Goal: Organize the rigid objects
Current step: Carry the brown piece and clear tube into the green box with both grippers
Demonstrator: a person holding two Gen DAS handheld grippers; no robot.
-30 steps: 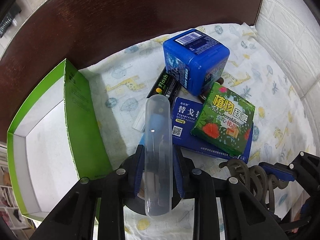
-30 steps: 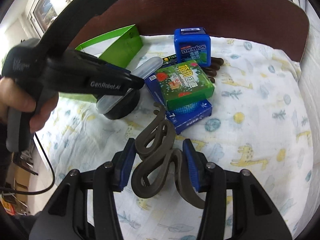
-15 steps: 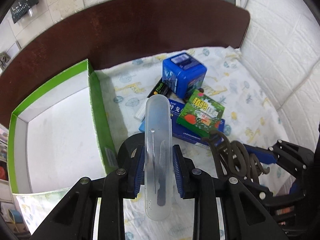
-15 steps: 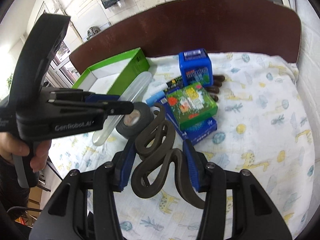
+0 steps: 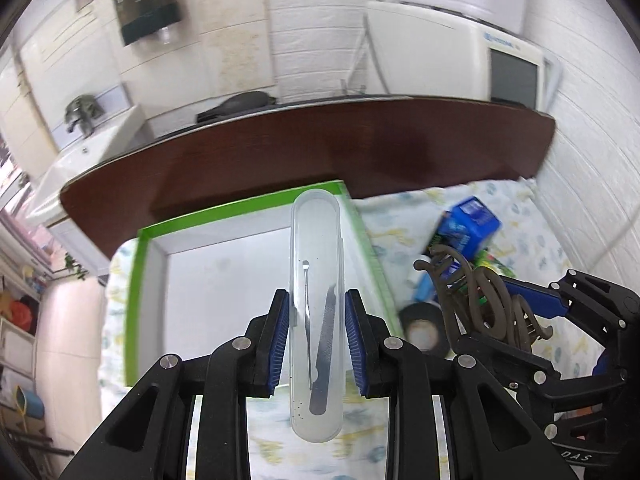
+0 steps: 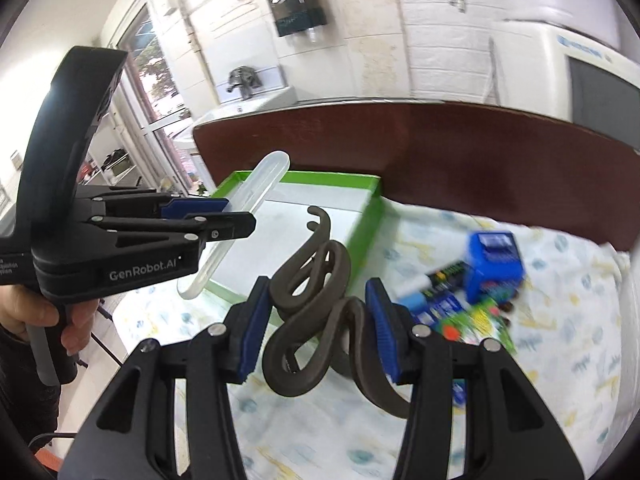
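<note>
Both loads have swung from the pile to above the empty green-rimmed white cardboard box (image 5: 224, 292). The left hand-held gripper (image 5: 316, 344) grasps the clear plastic oblong tool case (image 5: 316, 264), and the right hand-held gripper (image 6: 316, 320) grasps the dark coiled metal hook (image 6: 316, 300). Nothing is boxed yet, and the blue boxes (image 6: 494, 266) wait on the bed.

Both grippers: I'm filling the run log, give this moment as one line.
left gripper: shut on clear case | right gripper: shut on coiled hook | green box: nothing inside

- The long see-through plastic case (image 5: 316, 320) is smooth and a bit cloudy, with shiny metal tools inside.
- The dark brown twisty hook (image 6: 320, 312) looks matt and a little rough.
- The green box (image 5: 248, 280) is card, white and smooth inside.
- The printed sheet (image 6: 560, 340) is soft cloth.
- The dark red-brown board (image 5: 320, 148) is smooth wood.
</note>
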